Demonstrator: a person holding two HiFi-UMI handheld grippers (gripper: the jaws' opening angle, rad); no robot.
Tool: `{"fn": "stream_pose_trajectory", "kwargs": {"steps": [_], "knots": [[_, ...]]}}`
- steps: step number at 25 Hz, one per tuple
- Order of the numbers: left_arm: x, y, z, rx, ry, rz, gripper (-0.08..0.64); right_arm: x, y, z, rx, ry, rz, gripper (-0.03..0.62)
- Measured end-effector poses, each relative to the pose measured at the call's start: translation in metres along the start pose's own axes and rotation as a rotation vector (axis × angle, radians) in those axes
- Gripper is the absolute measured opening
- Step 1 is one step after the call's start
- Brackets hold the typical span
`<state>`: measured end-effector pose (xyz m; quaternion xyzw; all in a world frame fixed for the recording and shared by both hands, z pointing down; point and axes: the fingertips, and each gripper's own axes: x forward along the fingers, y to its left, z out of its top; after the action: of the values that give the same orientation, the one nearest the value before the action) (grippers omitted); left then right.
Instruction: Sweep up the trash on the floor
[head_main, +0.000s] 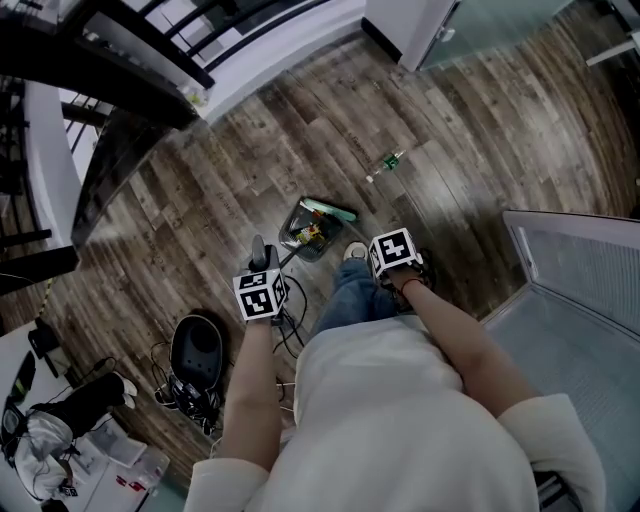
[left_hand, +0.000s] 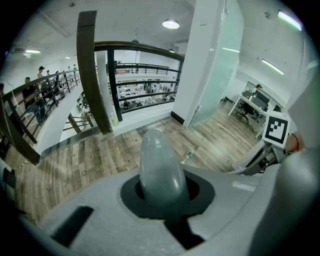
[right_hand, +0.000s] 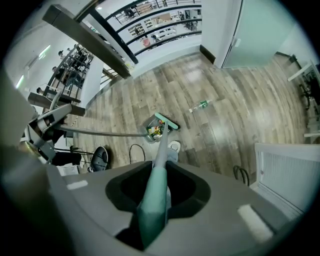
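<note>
Sweeping in progress. Left tool (left_hand: 162, 187) is clamped on the grey dustpan handle (left_hand: 159, 160). Right tool (right_hand: 159, 189) is closed around the green broom (right_hand: 161, 149), whose head is at the dustpan (head_main: 318, 247). That dustpan holds trash (head_main: 305, 235). One bottle (head_main: 385, 165) lies well apart on the floor (head_main: 480, 130), so the next stroke probably must reach it.

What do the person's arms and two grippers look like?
The left gripper and right gripper are light grey shells with a dark opening round the jaws, each carrying a white cube with black square markers. The person wears a cream top with elbow-length sleeves and a reddish wristband on the right.
</note>
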<state>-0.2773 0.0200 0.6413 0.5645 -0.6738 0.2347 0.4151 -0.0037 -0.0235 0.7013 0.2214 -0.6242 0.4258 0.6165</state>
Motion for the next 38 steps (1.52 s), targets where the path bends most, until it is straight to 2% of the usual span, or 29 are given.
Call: {"fn": "stream_pose_trajectory", "kwargs": {"steps": [6, 14, 22, 38], "knots": [[0.0, 0.001, -0.001, 0.001, 0.003, -0.004, 0.023, 0.002, 0.003, -0.013, 0.109, 0.005, 0.06, 0.098], [-0.003, 0.001, -0.005, 0.003, -0.005, -0.007, 0.025, 0.0, 0.009, -0.028, 0.163, 0.011, 0.092, 0.098], [-0.003, 0.001, -0.004, 0.003, -0.005, -0.014, 0.026, -0.004, 0.029, -0.051, 0.124, 0.069, 0.139, 0.097], [-0.005, 0.003, -0.006, 0.003, -0.009, -0.027, 0.028, -0.016, 0.034, -0.054, 0.118, 0.045, 0.13, 0.098]]}}
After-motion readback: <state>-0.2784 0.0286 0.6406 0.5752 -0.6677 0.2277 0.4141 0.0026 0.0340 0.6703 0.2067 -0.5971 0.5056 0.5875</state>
